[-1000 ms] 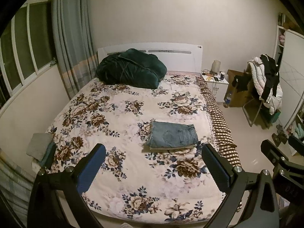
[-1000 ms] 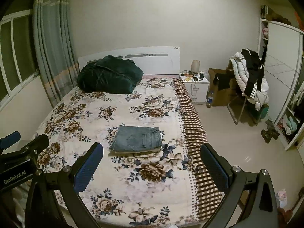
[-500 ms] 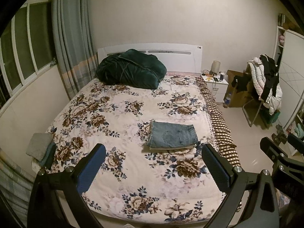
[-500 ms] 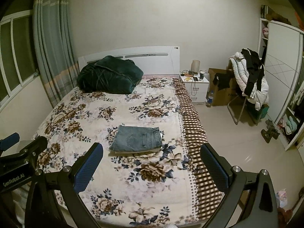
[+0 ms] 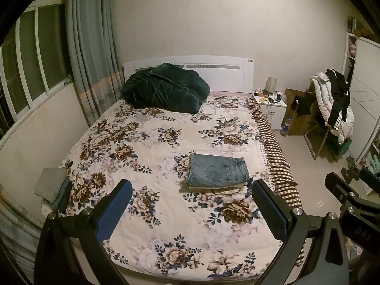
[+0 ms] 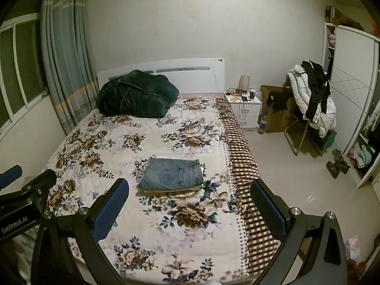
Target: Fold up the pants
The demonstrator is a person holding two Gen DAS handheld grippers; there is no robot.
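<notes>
The folded denim pants [image 5: 219,172] lie near the bed's [image 5: 142,147] right edge atop a paler folded garment, and with the left gripper [image 5: 192,210] and right gripper [image 6: 190,210] both spread wide and empty, any careless touch risks undoing the fold.

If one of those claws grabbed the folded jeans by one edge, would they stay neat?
Probably not: the folded jeans are soft stacked denim layers, so they would likely droop and unfold. Pushed, they would probably drag on the quilted floral bedspread rather than slide.

Bed [image 5: 147,142] with folded jeans [image 5: 219,172]
</notes>
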